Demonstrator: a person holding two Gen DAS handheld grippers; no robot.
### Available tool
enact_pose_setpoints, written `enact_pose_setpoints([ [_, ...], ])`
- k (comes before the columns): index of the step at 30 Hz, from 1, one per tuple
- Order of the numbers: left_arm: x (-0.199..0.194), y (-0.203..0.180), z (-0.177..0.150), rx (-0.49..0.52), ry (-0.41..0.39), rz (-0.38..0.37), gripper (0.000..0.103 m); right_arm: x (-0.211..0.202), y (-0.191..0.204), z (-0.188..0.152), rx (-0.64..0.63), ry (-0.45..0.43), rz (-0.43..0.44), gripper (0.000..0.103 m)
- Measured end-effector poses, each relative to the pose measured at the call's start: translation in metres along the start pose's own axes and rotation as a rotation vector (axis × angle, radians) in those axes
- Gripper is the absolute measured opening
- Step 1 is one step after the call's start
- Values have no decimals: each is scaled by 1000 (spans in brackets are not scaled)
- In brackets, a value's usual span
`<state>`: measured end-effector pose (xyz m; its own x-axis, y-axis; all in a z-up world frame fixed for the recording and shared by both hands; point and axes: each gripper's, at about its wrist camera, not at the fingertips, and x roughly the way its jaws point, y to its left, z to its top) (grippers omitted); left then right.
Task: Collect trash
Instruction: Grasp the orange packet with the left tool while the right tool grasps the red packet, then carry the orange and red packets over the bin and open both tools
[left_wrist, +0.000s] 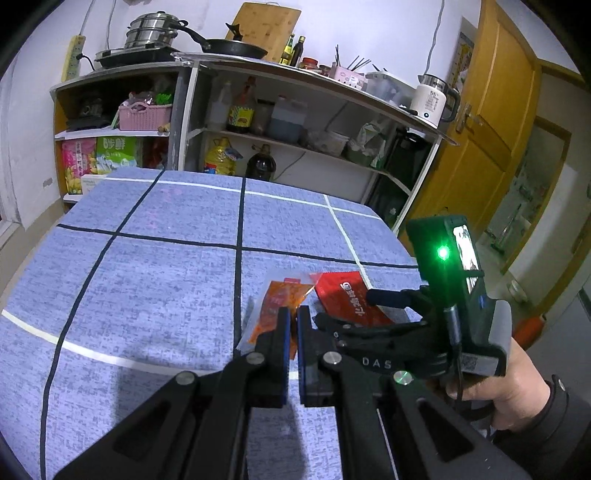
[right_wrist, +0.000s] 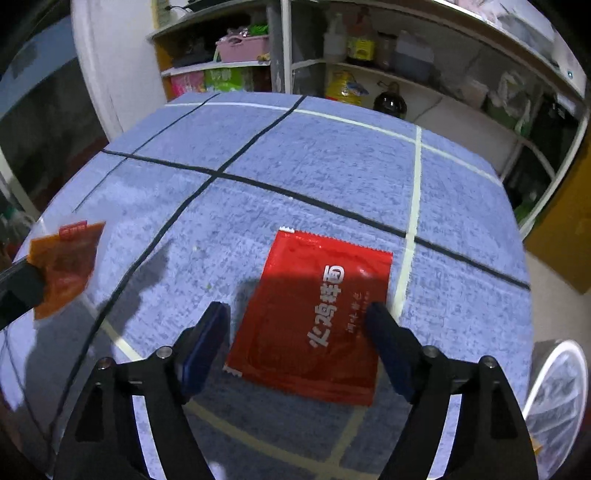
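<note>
The left gripper (left_wrist: 293, 325) pinches a translucent orange sauce sachet (left_wrist: 277, 306); the right gripper (right_wrist: 299, 321), spread, may merely skid the flat red foil packet (right_wrist: 314, 314).

We are seeing the orange sauce packet (left_wrist: 275, 306) only in part: in the left wrist view the closed fingers of the left gripper (left_wrist: 293, 325) are covering its lower middle, and in the right wrist view it is blurring near the left edge, its print unreadable. The right gripper (right_wrist: 299, 321) is hiding the red packet's (right_wrist: 314, 314) near right corner behind its right finger. To the right of that gripper, a white bin (right_wrist: 557, 402) is being cut off by the picture's edge. Ahead of both grippers, the shelf (left_wrist: 280, 140) goods are appearing too small to name.
</note>
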<state>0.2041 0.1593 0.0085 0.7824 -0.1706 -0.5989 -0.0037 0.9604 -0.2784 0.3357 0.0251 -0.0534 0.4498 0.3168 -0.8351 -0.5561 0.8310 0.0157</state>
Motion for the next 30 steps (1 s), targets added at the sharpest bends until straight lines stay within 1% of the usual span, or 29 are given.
enact_pose_setpoints([
  [2,0,0,0,-2,0,2,3,0,-2,0,8,1,-10,73],
  [4,-1,1,-1,-5,1,3,3,-2,-7,0,29,-3,-30,53],
  [5,0,1,-1,-6,3,3,3,-3,-10,0,38,-3,-38,48],
  [6,0,1,-1,-5,4,2,3,-4,-14,0,49,-1,-44,32],
  [7,1,1,-1,-3,5,2,3,-5,-17,1,53,0,-50,27],
  [9,1,0,-1,1,6,0,3,-6,-21,1,57,3,-30,23],
  [11,2,-2,-1,3,8,-2,3,-8,-23,1,68,-2,-16,16],
  [12,2,-3,-1,3,8,-4,3,-10,-24,1,83,-10,-5,11],
  [13,3,-4,0,4,7,-7,3,-11,-26,2,91,-16,1,8],
  [17,5,-8,1,11,5,-25,3,-21,-33,-5,118,-35,29,8],
  [22,14,-20,0,17,24,-54,3,-40,-44,-21,138,-62,62,8],
  [26,22,-42,-1,47,41,-90,3,-62,-61,-39,160,-93,79,8],
  [30,32,-72,-3,89,61,-127,3,-86,-82,-59,188,-123,68,8],
])
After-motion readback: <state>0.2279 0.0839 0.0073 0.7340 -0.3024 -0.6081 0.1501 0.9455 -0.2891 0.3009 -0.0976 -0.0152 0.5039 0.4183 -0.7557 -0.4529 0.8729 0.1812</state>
